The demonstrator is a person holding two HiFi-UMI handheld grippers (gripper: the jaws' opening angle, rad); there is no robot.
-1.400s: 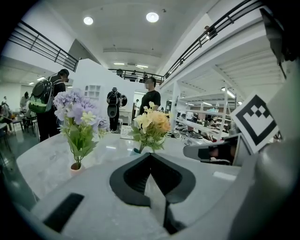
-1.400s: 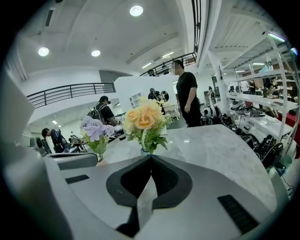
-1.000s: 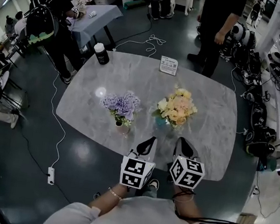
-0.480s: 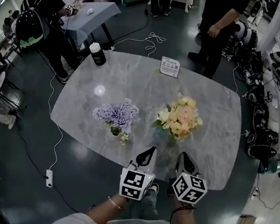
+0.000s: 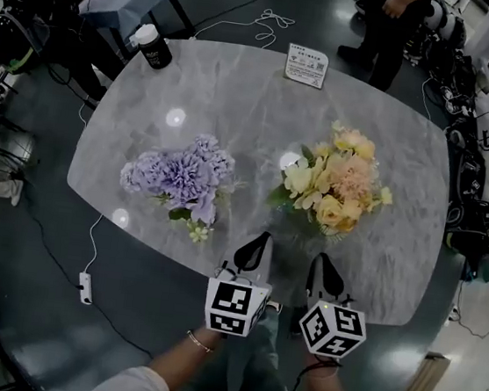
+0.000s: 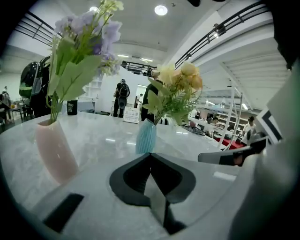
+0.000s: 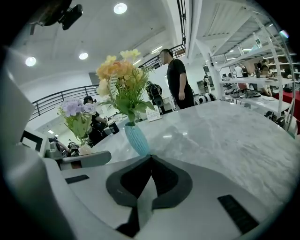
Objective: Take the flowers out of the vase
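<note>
hovering low at the near edge of the worktop (image 5: 239,92), the left gripper (image 5: 262,238) and right gripper (image 5: 317,259) point side by side across it, each with its jaws clenched tip to tip and nothing between them. none of the flowers is out yet: the yellow flowers (image 5: 335,179) stand in the blue vase (image 7: 137,137) and the purple flowers (image 5: 176,173) in the pink vase (image 6: 54,151), both vases upright on the worktop and apart from each other. the blue vase lies almost dead ahead of both jaws, on centre in the left gripper view and a touch left of centre in the right gripper view, near but not touching. the pink vase sits off to the left of the left gripper and looks close to it. so the right hand seems best placed for the yellow bunch and the left for the purple, though which is nearer the blue vase i cannot tell. the stems (image 7: 127,118) run upright, so the likely move is to open the jaws, close them across the stems above the vase mouth and draw straight up, or the vase may tip.
</note>
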